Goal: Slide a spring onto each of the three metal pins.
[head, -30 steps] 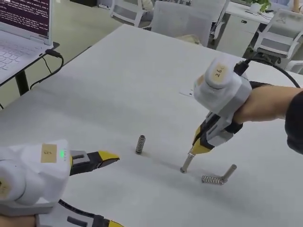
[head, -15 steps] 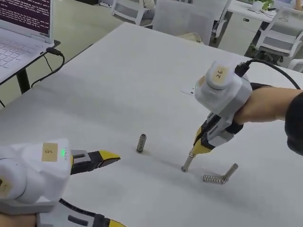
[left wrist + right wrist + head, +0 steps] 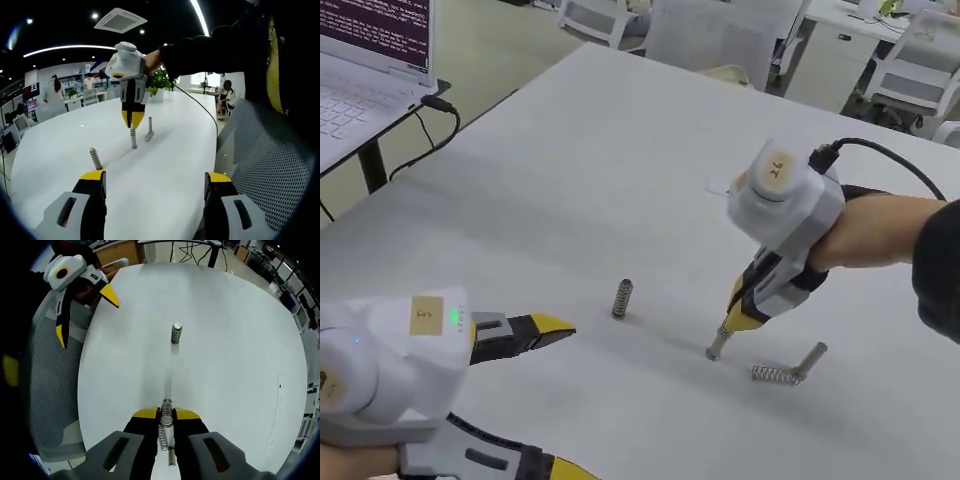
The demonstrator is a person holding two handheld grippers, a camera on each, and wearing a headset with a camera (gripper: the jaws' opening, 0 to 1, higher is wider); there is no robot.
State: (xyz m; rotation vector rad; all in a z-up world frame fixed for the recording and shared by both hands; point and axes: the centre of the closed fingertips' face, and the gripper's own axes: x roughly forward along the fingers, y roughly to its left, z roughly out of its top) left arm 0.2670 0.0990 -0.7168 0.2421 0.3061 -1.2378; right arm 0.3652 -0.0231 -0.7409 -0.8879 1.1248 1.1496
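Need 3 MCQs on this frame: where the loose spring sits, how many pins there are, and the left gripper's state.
1. Where is the loose spring?
A) on the floor
B) flat on the table, beside the bare pin
C) on a chair

2. How many metal pins are on the table?
A) two
B) three
C) five

3. The left gripper has its jaws:
A) open, holding nothing
B) shut on a spring
C) shut on a pin

Key:
1 B: the spring lies on the tabletop at the bare pin's foot.
2 B: there is the sprung pin, the middle pin below the held spring in the right gripper, and the bare pin.
3 A: its yellow tips stand wide apart with nothing between them.
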